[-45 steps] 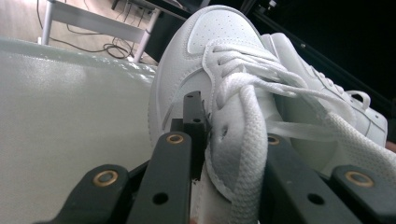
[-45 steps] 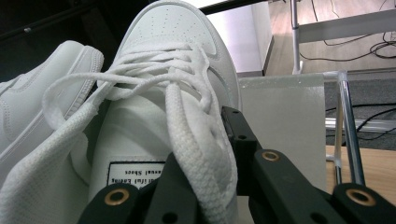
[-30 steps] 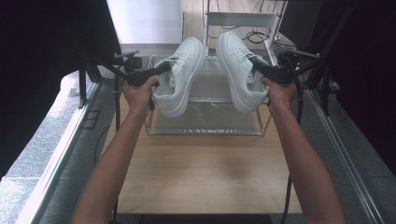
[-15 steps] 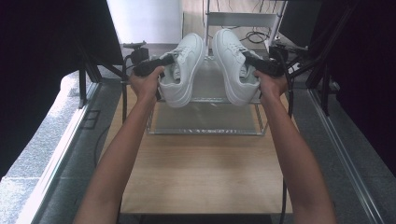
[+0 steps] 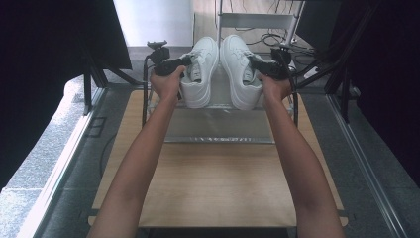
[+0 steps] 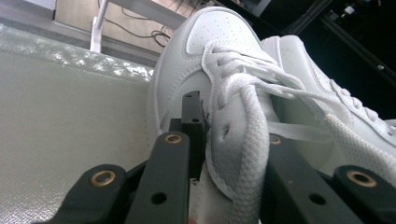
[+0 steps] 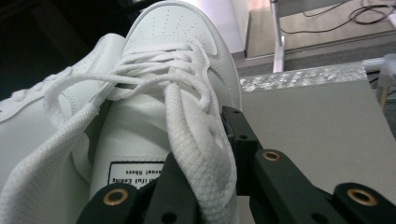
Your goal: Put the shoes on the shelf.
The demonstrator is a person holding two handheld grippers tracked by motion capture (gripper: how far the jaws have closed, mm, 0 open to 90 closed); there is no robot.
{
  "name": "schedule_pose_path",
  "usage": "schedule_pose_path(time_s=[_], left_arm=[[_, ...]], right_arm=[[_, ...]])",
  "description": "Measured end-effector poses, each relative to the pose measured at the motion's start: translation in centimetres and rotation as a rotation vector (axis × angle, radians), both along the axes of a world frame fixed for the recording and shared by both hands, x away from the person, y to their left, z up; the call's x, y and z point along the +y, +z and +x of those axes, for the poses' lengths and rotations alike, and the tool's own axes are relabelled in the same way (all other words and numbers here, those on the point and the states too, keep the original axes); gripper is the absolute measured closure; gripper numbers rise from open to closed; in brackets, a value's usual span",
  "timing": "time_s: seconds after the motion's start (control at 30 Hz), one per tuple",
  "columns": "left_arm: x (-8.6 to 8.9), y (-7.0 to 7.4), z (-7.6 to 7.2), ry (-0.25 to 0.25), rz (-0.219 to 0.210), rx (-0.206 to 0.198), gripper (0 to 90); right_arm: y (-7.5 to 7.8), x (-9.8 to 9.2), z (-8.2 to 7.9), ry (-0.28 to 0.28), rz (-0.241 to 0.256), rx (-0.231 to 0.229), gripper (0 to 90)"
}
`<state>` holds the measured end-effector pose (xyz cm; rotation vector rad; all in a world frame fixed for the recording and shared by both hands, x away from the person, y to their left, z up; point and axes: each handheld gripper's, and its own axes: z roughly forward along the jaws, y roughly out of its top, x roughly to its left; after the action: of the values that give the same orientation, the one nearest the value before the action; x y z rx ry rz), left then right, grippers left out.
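Over the upper shelf of the rack [image 5: 233, 140], we've got a white sneaker in each gripper: left gripper [image 5: 171, 65] is clamped on the left sneaker [image 5: 200, 69] collar, right gripper [image 5: 265, 67] on the right sneaker [image 5: 237, 67] collar. Long axes run away from us, toes at the far end, pair nearly touching. The shelf lies directly below, so we judge the next move is straight down.

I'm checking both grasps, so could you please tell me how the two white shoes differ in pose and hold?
The left shoe is clamped by the left gripper; the right shoe by the right gripper. The left shoe leans right, the right shoe leans left, toes nearly meeting. Both are white, laced, and gripped at the outer collar above the rack.
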<state>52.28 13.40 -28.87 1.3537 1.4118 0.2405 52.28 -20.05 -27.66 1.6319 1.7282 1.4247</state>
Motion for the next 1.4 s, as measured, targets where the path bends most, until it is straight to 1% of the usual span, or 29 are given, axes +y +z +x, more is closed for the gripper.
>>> schedule_pose_path(time_s=[0.07, 0.17, 0.27, 0.33, 0.4, 0.43, 0.47, 0.5, 0.53, 0.57, 0.6, 0.63, 0.67, 0.7, 0.73, 0.77, 0.83, 0.9, 1.0, 1.03, 1.13, 1.23, 1.3, 1.37, 1.4], left_arm=[[0.0, -0.1, 0.1, 0.005, 0.002, 0.003, 80.2], [-0.1, -0.3, 0.4, 0.006, 0.0, 0.024, 79.5], [-0.5, -0.5, 0.8, 0.001, -0.003, 0.038, 78.5], [-0.7, -0.4, 1.1, 0.004, 0.01, 0.056, 77.4], [-1.1, -0.4, 1.3, 0.001, 0.017, 0.068, 75.1], [-1.3, -0.4, 1.4, 0.0, 0.029, 0.077, 73.9], [-1.5, -0.5, 1.6, -0.008, 0.035, 0.086, 72.7], [-1.7, -0.7, 1.8, -0.016, 0.035, 0.094, 69.9], [-1.6, -0.8, 1.8, -0.014, 0.031, 0.092, 68.3], [-1.5, -0.9, 1.8, -0.025, 0.016, 0.088, 66.5], [-1.5, -1.0, 1.8, -0.035, 0.013, 0.077, 64.3], [-1.4, -0.9, 1.8, -0.046, 0.013, 0.064, 61.4], [-1.4, -0.8, 1.6, -0.057, -0.006, 0.037, 57.6], [-1.3, -0.6, 1.4, -0.063, -0.015, 0.021, 56.5], [-1.2, -0.3, 1.2, -0.071, -0.018, 0.006, 55.5], [-1.1, 0.1, 0.9, -0.079, -0.017, -0.005, 54.9], [-0.7, 0.9, 0.4, -0.096, 0.002, -0.021, 54.0], [-0.3, 1.6, -0.4, -0.103, 0.028, -0.038, 55.2], [0.3, 2.2, -1.8, -0.119, 0.076, -0.062, 60.0], [0.5, 2.3, -2.3, -0.116, 0.088, -0.074, 62.6], [1.2, 2.4, -4.0, -0.116, 0.139, -0.109, 72.6], [1.9, 2.3, -5.5, -0.116, 0.194, -0.118, 78.7], [2.4, 1.9, -6.4, -0.133, 0.215, -0.115, 82.3], [2.7, 1.4, -7.2, -0.154, 0.227, -0.112, 84.8], [2.8, 1.1, -7.5, -0.167, 0.232, -0.107, 86.0]], right_arm=[[-0.2, 0.0, 0.1, -0.007, -0.004, 0.005, 83.8], [-0.4, 0.0, 0.4, -0.011, 0.014, 0.015, 82.3], [-0.6, 0.1, 1.0, -0.011, 0.034, 0.038, 80.5], [-0.7, 0.4, 1.3, -0.016, 0.014, 0.048, 79.4], [-0.9, 0.8, 1.6, -0.018, 0.009, 0.061, 75.9], [-1.0, 1.0, 1.7, -0.018, 0.007, 0.07, 74.5], [-1.1, 1.3, 1.8, -0.013, 0.002, 0.075, 73.2], [-1.3, 1.6, 2.0, -0.012, -0.008, 0.092, 70.7], [-1.3, 1.7, 2.1, 0.002, 0.011, 0.09, 68.4], [-1.2, 1.8, 2.1, -0.004, 0.003, 0.088, 67.9], [-1.2, 1.8, 2.0, -0.001, -0.006, 0.083, 64.8], [-1.2, 1.7, 2.0, 0.01, 0.0, 0.083, 61.4], [-1.3, 1.6, 2.1, 0.027, 0.018, 0.081, 55.6], [-1.3, 1.4, 2.1, 0.04, 0.042, 0.084, 51.8], [-1.2, 1.1, 2.0, 0.047, 0.073, 0.081, 49.8], [-1.0, 0.9, 1.8, 0.06, 0.108, 0.063, 49.3], [-0.4, 0.4, 1.2, 0.092, 0.124, 0.015, 48.9], [0.5, -0.1, 0.5, 0.113, 0.12, -0.02, 49.2], [1.5, -1.0, -0.9, 0.14, 0.102, -0.073, 53.4], [1.7, -1.3, -1.4, 0.153, 0.102, -0.083, 54.8], [1.8, -2.1, -2.9, 0.184, 0.068, -0.098, 61.0], [1.5, -3.3, -4.2, 0.191, 0.063, -0.111, 68.8], [1.2, -4.0, -5.0, 0.193, 0.04, -0.12, 72.7], [0.7, -4.6, -5.8, 0.201, -0.002, -0.122, 75.8], [0.5, -4.8, -6.2, 0.205, -0.033, -0.125, 77.4]])
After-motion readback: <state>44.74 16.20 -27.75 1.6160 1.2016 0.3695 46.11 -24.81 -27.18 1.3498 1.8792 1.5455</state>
